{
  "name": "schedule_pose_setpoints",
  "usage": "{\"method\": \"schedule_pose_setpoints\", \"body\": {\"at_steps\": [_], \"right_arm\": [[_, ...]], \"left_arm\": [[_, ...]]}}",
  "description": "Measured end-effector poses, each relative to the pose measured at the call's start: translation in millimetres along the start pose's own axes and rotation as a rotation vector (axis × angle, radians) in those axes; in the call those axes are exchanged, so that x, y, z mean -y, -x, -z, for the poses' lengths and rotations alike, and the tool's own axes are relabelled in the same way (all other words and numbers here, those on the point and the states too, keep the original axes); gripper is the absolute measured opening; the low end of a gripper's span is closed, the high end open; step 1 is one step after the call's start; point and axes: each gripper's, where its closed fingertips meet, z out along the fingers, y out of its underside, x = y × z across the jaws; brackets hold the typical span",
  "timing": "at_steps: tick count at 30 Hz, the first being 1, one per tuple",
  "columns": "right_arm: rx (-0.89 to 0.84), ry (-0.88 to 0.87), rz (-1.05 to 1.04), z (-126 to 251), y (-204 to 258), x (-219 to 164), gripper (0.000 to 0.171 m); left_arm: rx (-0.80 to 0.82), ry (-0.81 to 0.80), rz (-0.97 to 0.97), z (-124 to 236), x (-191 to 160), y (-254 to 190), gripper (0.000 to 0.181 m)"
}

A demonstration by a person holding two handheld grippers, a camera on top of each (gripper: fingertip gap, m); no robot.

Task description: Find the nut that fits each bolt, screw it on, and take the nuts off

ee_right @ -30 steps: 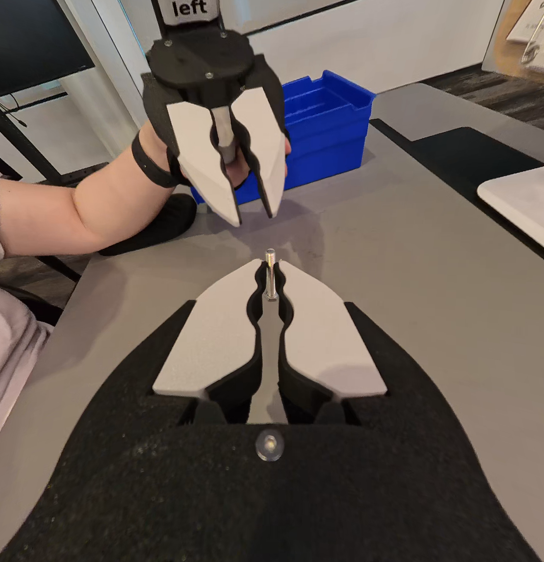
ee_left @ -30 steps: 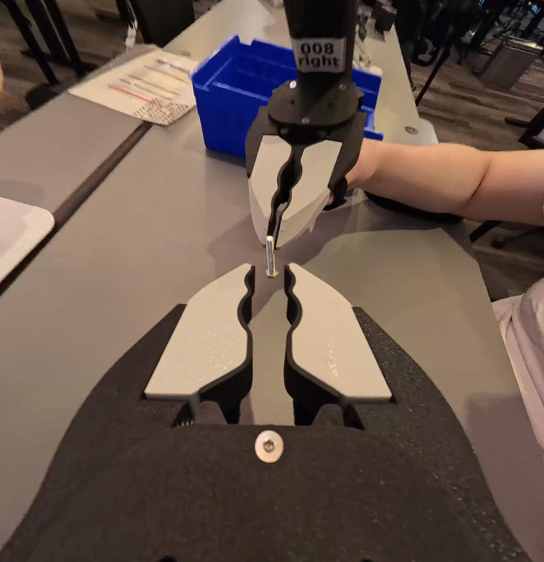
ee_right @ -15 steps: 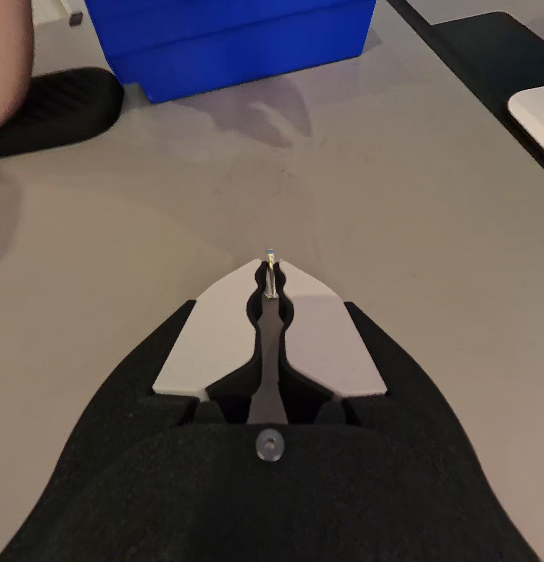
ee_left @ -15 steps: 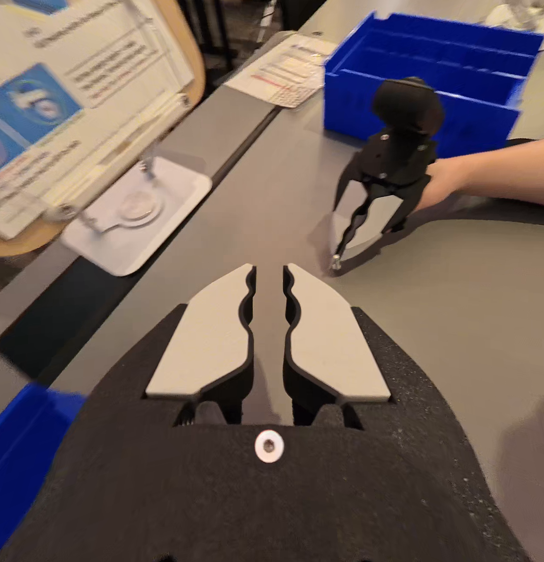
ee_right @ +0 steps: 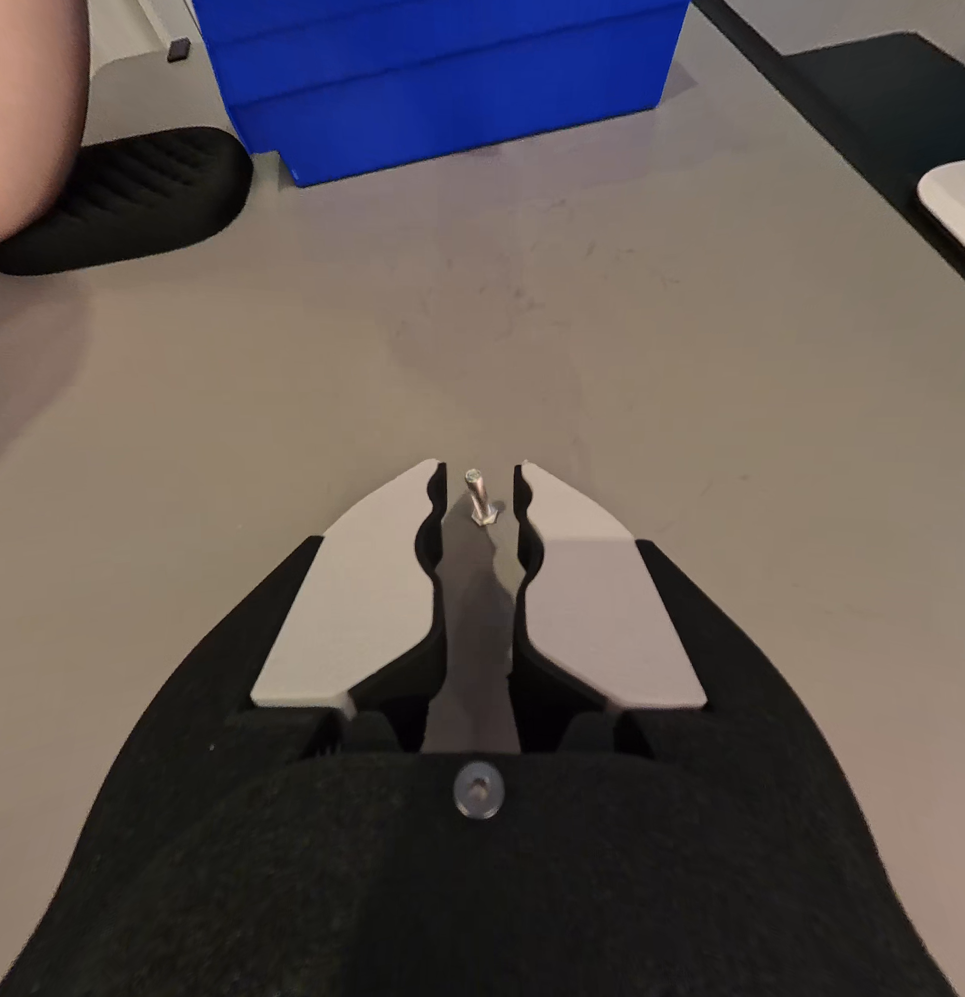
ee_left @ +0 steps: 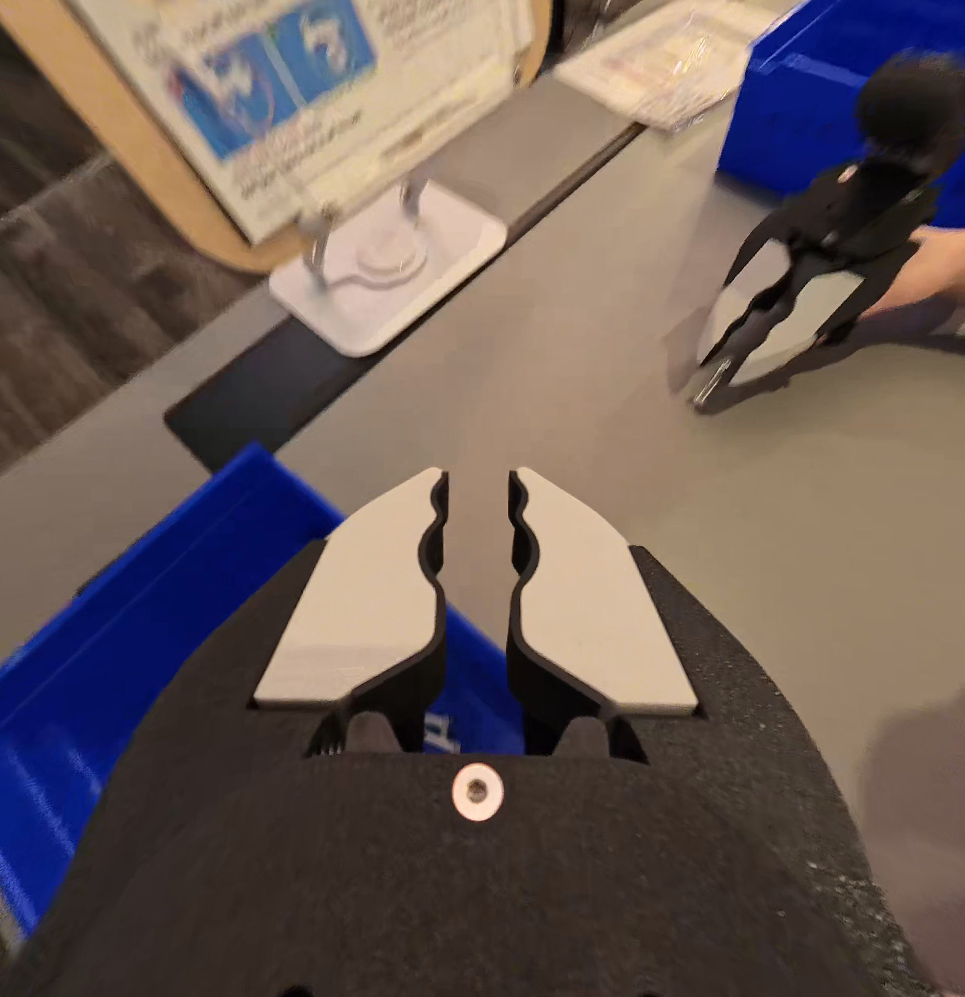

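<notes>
the right hand-held gripper (ee_right: 479, 475) has let go: bolt (ee_right: 481, 499) stands free (head down); left hand-held gripper (ee_left: 475, 480) parted, empty.

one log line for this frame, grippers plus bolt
left gripper: open, empty, above blue bin | right gripper: open | bolt: standing head-down on table, between fingers, untouched | nut: none seen

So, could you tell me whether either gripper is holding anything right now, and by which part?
Nothing is held. The right gripper is open, with the bolt standing head-down on the table between its fingertips, untouched. The left gripper is open and empty.
</notes>
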Motion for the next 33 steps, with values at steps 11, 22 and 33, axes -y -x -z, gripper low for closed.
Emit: {"method": "schedule_pose_setpoints", "body": {"at_steps": [11,22,33], "right_arm": [[-0.035,-0.085,-0.037,17,-9,15,0.030],[-0.030,-0.062,-0.032,16,-6,13,0.030],[-0.020,-0.035,-0.032,15,-4,10,0.030]], "left_arm": [[0.149,0.523,0.295,-18,-148,76,0.013],[0.212,0.653,0.400,-47,-182,94,0.015],[0.217,0.689,0.424,-53,-192,96,0.016]]}}
